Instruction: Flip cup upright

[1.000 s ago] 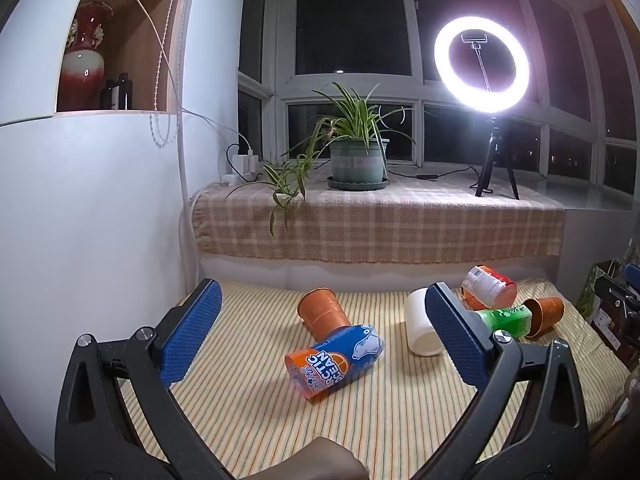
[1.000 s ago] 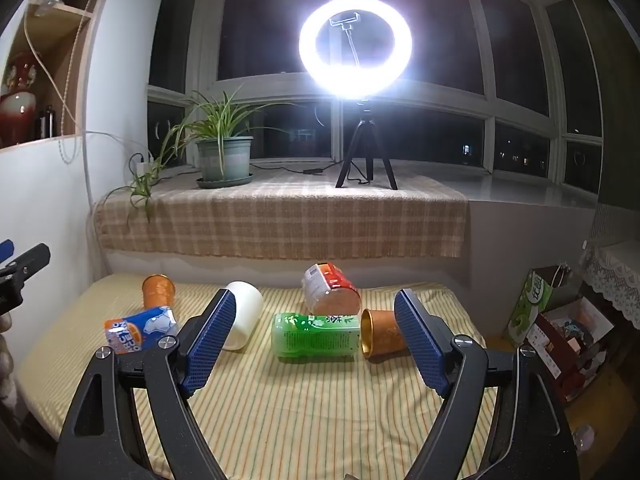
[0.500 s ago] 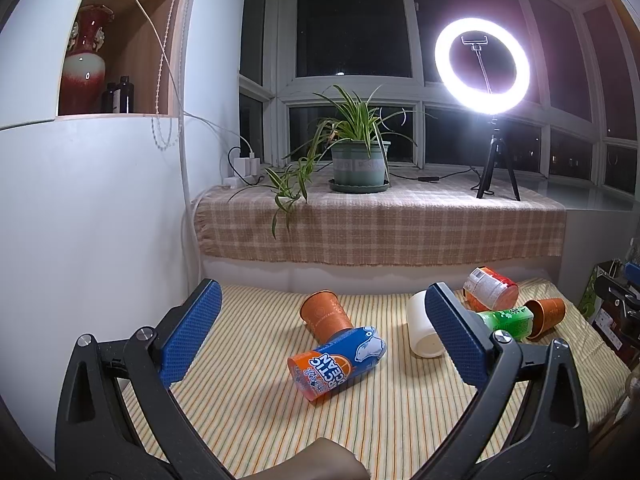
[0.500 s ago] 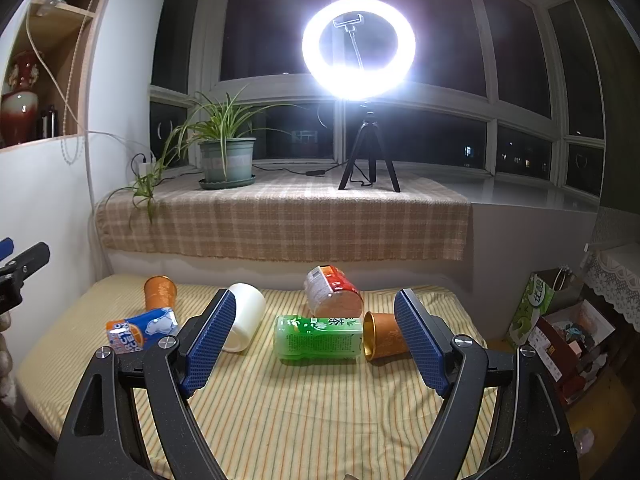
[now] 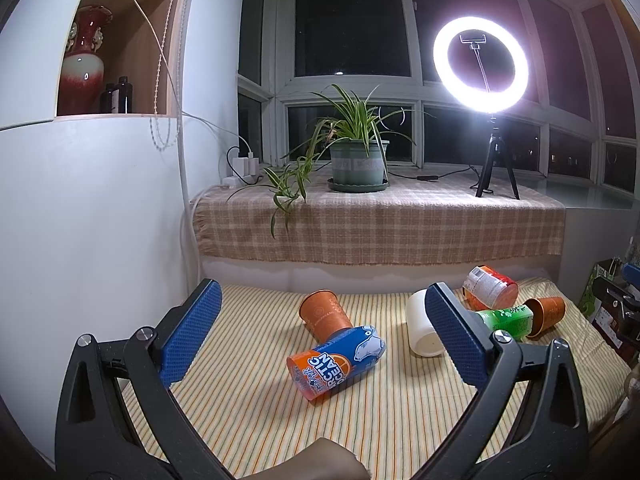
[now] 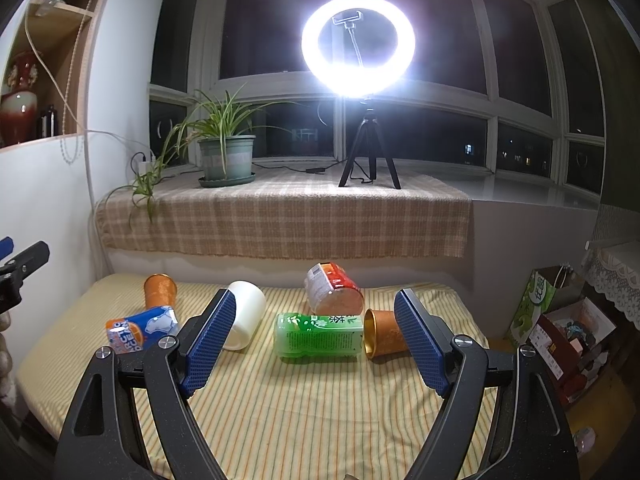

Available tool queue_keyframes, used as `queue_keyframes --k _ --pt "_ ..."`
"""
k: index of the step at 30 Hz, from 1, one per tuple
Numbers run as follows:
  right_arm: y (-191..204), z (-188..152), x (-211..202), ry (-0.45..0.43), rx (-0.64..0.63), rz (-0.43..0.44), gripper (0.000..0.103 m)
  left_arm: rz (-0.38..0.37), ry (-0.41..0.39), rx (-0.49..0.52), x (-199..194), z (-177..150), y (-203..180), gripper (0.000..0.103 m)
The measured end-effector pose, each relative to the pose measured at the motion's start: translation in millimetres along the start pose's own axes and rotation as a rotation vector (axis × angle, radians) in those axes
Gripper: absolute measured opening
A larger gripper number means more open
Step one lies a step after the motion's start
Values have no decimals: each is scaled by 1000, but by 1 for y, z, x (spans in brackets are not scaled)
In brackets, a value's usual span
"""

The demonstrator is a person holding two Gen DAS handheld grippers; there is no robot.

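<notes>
Several cups lie on their sides on the striped mat (image 5: 248, 404). In the left wrist view: an orange-and-blue printed cup (image 5: 337, 362), an orange cup (image 5: 324, 314) behind it, a white cup (image 5: 422, 330), a green cup (image 5: 506, 320), a red-and-white cup (image 5: 490, 286) and a second orange cup (image 5: 546, 312). My left gripper (image 5: 322, 344) is open and empty, held above the printed cup. In the right wrist view my right gripper (image 6: 316, 340) is open and empty, above the green cup (image 6: 318, 336), with the white cup (image 6: 244, 318) left and an orange cup (image 6: 386, 332) right.
A checked cloth covers the windowsill (image 5: 380, 220) behind the mat, with a potted plant (image 5: 358, 160) and a ring light on a tripod (image 5: 482, 64). A white cabinet wall (image 5: 88, 220) stands left. Boxes and a bag (image 6: 560, 320) sit on the floor right.
Both grippers have drifted only slightly; the view has shifted a little. No cup has moved and both grippers have stayed open.
</notes>
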State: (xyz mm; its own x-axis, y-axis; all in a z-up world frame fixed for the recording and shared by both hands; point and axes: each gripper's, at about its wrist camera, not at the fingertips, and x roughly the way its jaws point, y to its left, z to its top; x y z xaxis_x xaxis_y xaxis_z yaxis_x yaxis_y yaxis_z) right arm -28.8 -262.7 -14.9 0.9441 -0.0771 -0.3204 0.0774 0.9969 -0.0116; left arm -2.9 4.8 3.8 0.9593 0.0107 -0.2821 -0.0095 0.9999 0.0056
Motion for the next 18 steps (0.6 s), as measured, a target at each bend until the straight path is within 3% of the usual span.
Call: queue_keyframes --k 18 --pt "4 -3 2 12 -10 12 81 0 1 0 1 1 3 103"
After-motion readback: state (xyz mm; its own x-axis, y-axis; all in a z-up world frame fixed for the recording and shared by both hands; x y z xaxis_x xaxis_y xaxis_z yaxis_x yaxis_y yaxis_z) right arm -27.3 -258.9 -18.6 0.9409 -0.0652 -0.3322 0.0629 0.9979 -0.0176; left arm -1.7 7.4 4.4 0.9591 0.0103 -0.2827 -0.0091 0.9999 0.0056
